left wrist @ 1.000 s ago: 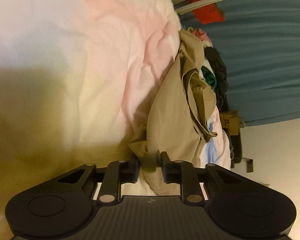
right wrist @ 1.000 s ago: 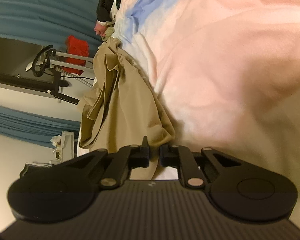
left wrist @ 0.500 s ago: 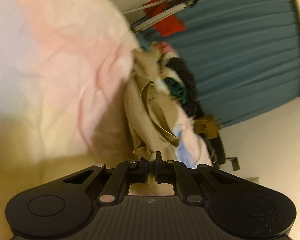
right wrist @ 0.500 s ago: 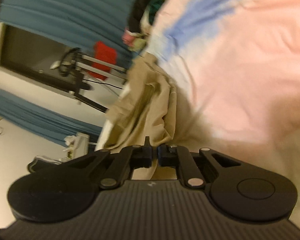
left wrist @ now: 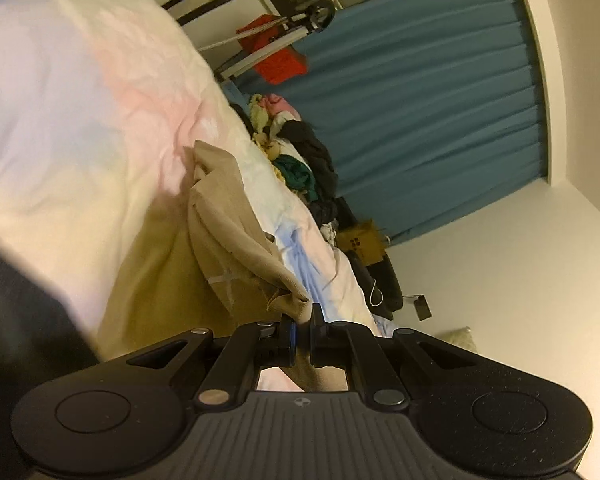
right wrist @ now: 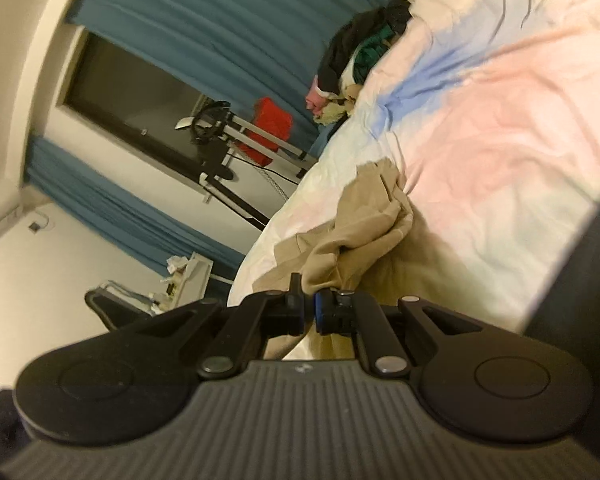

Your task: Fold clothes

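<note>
A tan garment (left wrist: 228, 232) is pinched by the left gripper (left wrist: 302, 320) over a pastel quilt (left wrist: 80, 120); clothes (left wrist: 300, 160) are piled beyond.

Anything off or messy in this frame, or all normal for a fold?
Nothing damaged or spilled. The tan garment is bunched and creased rather than flat, pinched by the left gripper and the right gripper. An unsorted clothes pile sits at the bed's far edge.

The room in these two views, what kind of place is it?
Most likely a bedroom at home: a bed with a pastel duvet, a pile of clothes at its far edge, blue curtains, and a beige garment being handled.
</note>
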A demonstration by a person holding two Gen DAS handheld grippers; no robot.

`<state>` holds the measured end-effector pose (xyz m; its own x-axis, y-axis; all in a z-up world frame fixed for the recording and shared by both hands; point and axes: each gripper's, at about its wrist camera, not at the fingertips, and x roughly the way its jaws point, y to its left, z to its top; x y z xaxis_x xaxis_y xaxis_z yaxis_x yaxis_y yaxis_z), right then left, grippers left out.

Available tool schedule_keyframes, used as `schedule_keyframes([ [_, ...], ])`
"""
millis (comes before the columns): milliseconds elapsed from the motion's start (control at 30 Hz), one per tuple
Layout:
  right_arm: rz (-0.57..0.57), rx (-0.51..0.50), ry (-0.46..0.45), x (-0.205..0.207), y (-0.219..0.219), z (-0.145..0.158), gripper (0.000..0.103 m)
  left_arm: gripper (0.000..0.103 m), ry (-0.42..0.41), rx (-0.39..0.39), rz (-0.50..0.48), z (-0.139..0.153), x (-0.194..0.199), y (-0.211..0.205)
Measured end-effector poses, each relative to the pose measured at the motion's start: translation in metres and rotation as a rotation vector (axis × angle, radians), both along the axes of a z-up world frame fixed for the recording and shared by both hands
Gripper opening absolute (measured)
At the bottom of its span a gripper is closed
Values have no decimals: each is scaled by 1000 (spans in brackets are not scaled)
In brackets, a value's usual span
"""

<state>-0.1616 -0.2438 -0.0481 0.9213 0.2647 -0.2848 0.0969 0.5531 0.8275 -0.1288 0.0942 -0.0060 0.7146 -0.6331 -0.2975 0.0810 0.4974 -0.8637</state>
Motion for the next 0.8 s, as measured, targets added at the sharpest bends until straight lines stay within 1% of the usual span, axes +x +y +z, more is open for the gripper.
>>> schedule_keyframes([
  [67,-2,-17,-10,-14,1,9,8,6,-3,4,11,6,-4,-6],
  [100,-4,-16,-14,-14,0,13,8,6,-4,14,14,9,-4,-8],
  [167,-1,-16,-25,0,-4,18,8,6,-10,54,12,18,13,-10],
  [233,11,-12,-17,37,-12,20,8,7,-1,140,13,27,40,-19],
  [267,18,-10,-5,58,-15,21,8,7,6,170,14,30,56,-23],
  [333,28,-13,31,102,-19,22,9,7,32,219,10,35,97,-30],
  [400,32,-20,75,147,-21,24,9,7,70,252,21,35,143,-35],
  [433,29,-12,103,168,-22,23,9,7,90,270,19,34,167,-39],
  [467,23,-4,131,187,-22,20,9,7,111,265,16,30,188,-39],
  [533,21,-6,152,213,-24,15,9,8,154,246,8,22,230,-39],
  [600,21,-10,169,235,-26,10,9,8,170,232,-2,13,258,-40],
  [667,21,-22,167,248,-29,3,9,8,131,256,-20,5,274,-44],
  [733,23,-29,160,255,-32,-8,9,8,105,273,-33,-6,280,-48],
  [800,31,-22,176,262,-35,-21,9,8,90,290,-47,-20,286,-51],
])
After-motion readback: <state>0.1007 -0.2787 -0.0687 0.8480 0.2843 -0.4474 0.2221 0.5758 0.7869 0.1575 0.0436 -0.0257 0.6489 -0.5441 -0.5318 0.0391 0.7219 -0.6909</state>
